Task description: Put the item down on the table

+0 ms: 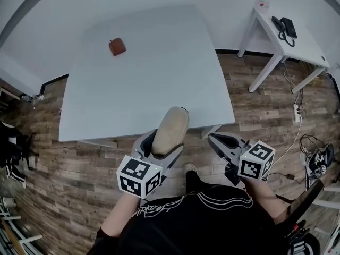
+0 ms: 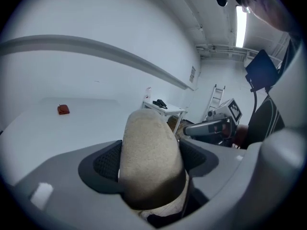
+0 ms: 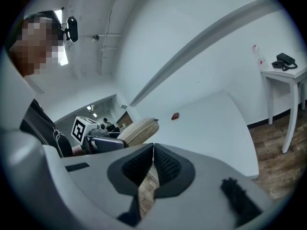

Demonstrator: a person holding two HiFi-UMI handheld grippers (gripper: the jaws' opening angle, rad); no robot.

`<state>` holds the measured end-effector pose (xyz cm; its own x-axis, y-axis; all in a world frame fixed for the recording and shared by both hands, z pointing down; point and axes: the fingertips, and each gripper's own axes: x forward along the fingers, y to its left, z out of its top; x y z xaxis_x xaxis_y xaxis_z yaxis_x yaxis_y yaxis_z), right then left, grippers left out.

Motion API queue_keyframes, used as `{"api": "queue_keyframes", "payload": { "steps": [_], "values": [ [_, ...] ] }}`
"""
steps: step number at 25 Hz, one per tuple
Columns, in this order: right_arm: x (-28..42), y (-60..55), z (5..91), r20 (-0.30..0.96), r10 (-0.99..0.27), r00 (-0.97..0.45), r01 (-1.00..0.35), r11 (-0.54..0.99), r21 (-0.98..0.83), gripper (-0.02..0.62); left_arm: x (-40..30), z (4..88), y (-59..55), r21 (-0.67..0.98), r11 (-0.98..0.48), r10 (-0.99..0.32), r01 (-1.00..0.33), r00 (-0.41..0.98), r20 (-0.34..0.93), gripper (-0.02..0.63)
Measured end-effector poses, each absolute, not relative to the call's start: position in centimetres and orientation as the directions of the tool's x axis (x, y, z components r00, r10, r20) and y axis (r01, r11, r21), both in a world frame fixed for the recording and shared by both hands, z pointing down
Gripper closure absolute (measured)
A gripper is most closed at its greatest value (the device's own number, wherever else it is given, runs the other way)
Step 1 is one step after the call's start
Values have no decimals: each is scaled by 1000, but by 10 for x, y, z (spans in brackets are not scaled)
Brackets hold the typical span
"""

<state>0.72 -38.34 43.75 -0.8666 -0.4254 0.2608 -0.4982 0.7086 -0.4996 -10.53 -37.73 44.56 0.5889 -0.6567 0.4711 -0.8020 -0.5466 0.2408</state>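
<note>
1. White table (image 1: 159, 78): the largest item, directly ahead of me. Wood-pattern floor (image 1: 48, 163) surrounds it.
2. White side table (image 1: 297, 41): stands apart from the main table, to my right and further away, against the wall.
3. Beige pouch (image 1: 171, 130): the task item. It is an oblong, rounded pouch with a zip pull at its far end. It is pinched in my left gripper (image 1: 162, 144), one dark pad on each flank, jaws standing wide around its body. It sticks out forward past the jaw tips. In the head view its far end overlaps the table's near edge.
4. Right gripper (image 3: 153, 151): held just beside the left one, over the floor. Its jaws are pressed together, pad against pad, with nothing between them.
5. Black telephone (image 1: 284, 26): lies on the side table.
6. Small red object (image 1: 117, 46): lies on the main table's far left area, well apart from the pouch.
</note>
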Motion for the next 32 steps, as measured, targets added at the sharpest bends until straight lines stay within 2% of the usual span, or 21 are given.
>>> {"api": "queue_keyframes", "payload": {
  "steps": [10,20,28,32],
  "values": [
    [3,-478,477,327,-403,-855,-519,669,-531,588,-133,529,-513,175,-446,-673,-877,459,580,227],
    [13,-490,516,382,-385,-840,-543,599,-589,588,-137,619,-552,25,-456,-620,-890,338,708,226],
    [21,-477,528,392,-390,-833,-553,567,-611,588,-136,627,-558,-47,-469,-668,-882,319,673,219],
    [16,-464,520,386,-387,-838,-546,588,-596,588,-142,607,-557,-96,-437,-743,-894,299,598,178]
  ]
}}
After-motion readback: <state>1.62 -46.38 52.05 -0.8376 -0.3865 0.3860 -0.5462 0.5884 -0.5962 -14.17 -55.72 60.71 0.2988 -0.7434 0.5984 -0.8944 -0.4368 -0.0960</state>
